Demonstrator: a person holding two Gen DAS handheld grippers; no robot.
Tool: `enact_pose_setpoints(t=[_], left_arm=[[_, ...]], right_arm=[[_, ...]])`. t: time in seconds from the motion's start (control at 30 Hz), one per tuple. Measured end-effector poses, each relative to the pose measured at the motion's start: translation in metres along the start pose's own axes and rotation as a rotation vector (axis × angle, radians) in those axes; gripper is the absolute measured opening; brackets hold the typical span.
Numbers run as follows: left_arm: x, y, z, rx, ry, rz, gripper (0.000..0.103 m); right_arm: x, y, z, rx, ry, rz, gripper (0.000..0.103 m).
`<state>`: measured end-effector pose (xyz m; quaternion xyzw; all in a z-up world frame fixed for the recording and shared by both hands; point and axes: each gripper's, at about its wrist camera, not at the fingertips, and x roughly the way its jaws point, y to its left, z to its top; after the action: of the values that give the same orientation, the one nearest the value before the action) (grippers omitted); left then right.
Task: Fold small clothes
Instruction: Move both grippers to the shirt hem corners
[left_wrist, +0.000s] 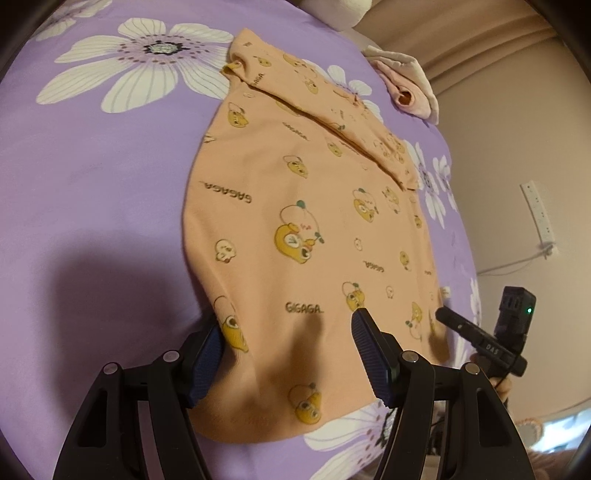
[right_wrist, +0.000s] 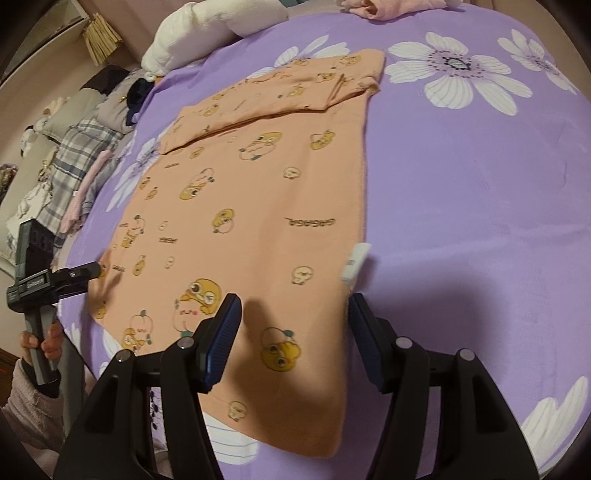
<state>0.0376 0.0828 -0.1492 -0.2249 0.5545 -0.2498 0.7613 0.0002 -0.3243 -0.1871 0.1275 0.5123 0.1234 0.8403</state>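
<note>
- While the peach garment (left_wrist: 295, 206) lies flat on the purple flowered bed (left_wrist: 110, 192), its long axis runs from near to far, away from both grippers.
- Its near hem sits between the spread fingers of the left gripper (left_wrist: 288, 354) at the near left corner, and of the right gripper (right_wrist: 291, 339) at the near right corner.
- Both grippers appear released, their jaws apart with cloth between them but not visibly pinched.
- Neither hand is clearly nearer; each straddles its own corner.
- Soft knit printed with yellow cartoon ducks; the far end is already folded over, and a white label (right_wrist: 356, 262) shows at the right edge.
</note>
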Motion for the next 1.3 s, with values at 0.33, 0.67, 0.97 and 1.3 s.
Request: enact_pose_setpoints(t=[0.33,0.67,0.97,1.3], left_arm=[[0.011,0.006,0.017,-0.071,-0.003,-0.126,0.066],[0.011,0.011,0.015,-0.115,0.017,-0.212,0.066],[0.003,0.016,0.000,-0.120,0.045,-0.259,0.066],[0.021,-0.007,0.005,-0.072,0.081,-0.231,0.058]], right_arm=[[0.009,-0.016,0.010,0.132,-0.035,0.175,0.053],[0.011,-0.023,-0.002,0.213,0.031,0.345,0.046],[0.011,-0.024,-0.017,0.212,0.102,0.419,0.045],[0.038,-0.016,0.001,0.228,0.084,0.420,0.016]])
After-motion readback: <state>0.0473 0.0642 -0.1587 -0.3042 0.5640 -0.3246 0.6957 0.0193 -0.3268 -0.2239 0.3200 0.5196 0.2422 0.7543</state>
